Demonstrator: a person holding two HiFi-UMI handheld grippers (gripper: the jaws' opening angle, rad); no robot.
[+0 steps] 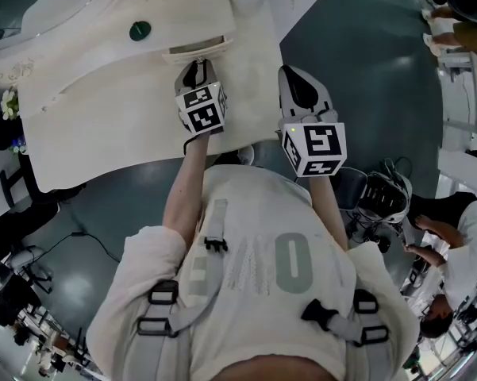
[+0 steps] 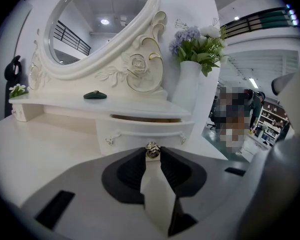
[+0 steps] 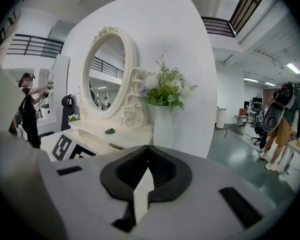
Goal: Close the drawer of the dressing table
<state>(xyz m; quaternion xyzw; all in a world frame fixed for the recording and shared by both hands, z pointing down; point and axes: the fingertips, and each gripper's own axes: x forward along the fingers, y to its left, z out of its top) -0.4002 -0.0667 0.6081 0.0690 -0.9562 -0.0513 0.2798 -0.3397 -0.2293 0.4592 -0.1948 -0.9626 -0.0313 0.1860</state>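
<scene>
The white dressing table (image 1: 103, 125) has a small drawer (image 1: 197, 50) under its raised shelf, standing slightly pulled out; a dark gap shows along the drawer's top (image 2: 140, 118). My left gripper (image 1: 194, 63) reaches to the drawer front, and in the left gripper view its jaws (image 2: 151, 154) are shut on the drawer's small metal knob (image 2: 151, 149). My right gripper (image 1: 295, 76) hovers beside it over the table's right end, apart from the drawer. Its black pads (image 3: 159, 166) meet at the tip with nothing between them.
A small green object (image 2: 95, 95) lies on the shelf above the drawer. An oval mirror (image 2: 97, 24) and a white vase of flowers (image 2: 189, 79) stand behind. People (image 1: 452, 244) and equipment are on the floor to the right.
</scene>
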